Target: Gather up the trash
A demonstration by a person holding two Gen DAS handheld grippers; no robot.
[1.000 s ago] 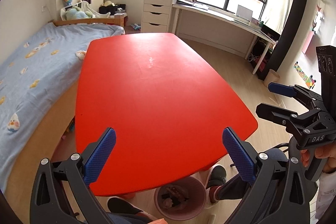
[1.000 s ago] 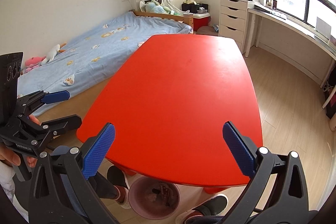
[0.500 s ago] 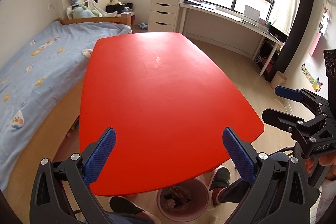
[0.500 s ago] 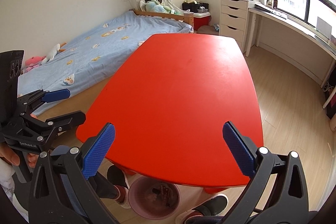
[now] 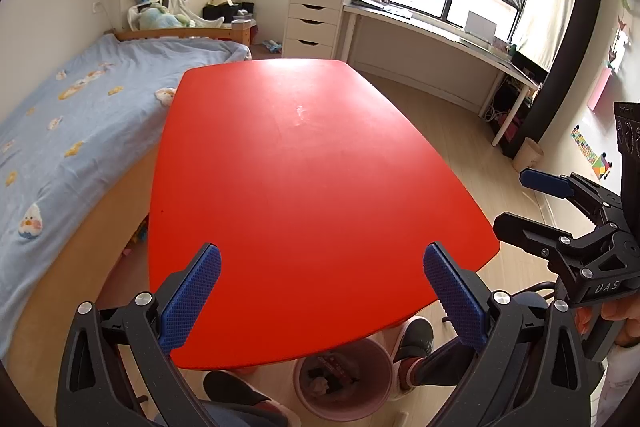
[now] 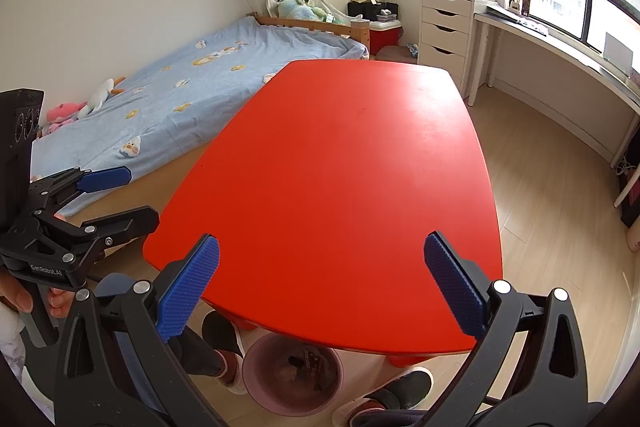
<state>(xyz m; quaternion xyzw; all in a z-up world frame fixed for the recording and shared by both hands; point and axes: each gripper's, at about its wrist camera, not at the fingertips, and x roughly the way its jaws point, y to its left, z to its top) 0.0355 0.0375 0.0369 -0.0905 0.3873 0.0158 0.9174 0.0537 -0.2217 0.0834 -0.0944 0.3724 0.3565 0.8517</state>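
Note:
A pink trash bin (image 5: 344, 383) with crumpled scraps inside stands on the floor under the near edge of the red table (image 5: 304, 163); it also shows in the right wrist view (image 6: 294, 373). The tabletop (image 6: 348, 167) bears no object. My left gripper (image 5: 322, 293) is open and empty above the table's near edge. My right gripper (image 6: 320, 283) is open and empty, also above the near edge. Each gripper shows at the side of the other's view, the right one (image 5: 532, 203) and the left one (image 6: 120, 195), both with jaws apart.
A bed with a blue quilt (image 5: 60, 131) runs along the table's left side. White drawers (image 5: 316, 21) and a long desk (image 5: 432, 31) stand at the back by the windows. The person's shoes (image 6: 224, 343) flank the bin. Wood floor (image 6: 552, 163) lies to the right.
Both grippers stay open and empty. The left wrist view has swung slightly left and up, so the table sits further right in it. The right gripper has barely moved.

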